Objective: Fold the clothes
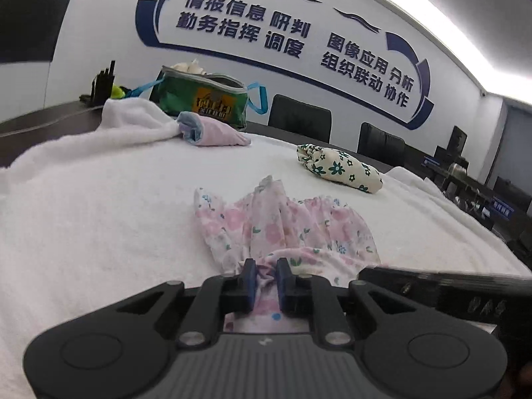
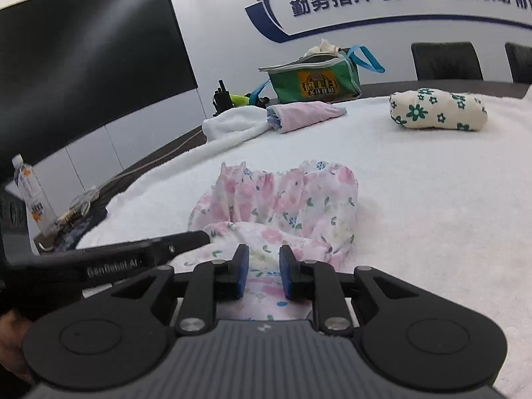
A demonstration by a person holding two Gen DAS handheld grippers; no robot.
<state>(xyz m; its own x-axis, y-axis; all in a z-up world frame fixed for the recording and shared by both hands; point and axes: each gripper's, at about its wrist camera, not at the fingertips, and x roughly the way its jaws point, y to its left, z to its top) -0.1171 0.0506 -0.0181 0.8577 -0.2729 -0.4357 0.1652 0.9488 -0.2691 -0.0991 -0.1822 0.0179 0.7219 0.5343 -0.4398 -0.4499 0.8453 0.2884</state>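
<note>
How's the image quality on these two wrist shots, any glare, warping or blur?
Left wrist view: ceiling light strip blown out white, wall lettering bowed by the fisheye, dark corners. Right wrist view: same bending, black screen curved, soft even light on the floral garment, no hard shadows; far items slightly soft.

Surface covering: white terry cloth, matt, nubby pile; pink floral garment: thin woven cloth, soft and crumpled, matt; cream bundle with green flowers: printed cotton-like cloth; green bag: smooth synthetic fabric with slight sheen; left tool and right tool: matt black plastic bodies, blue rubbery pads, bright metal pivot pins; bottle: clear glossy plastic.
</note>
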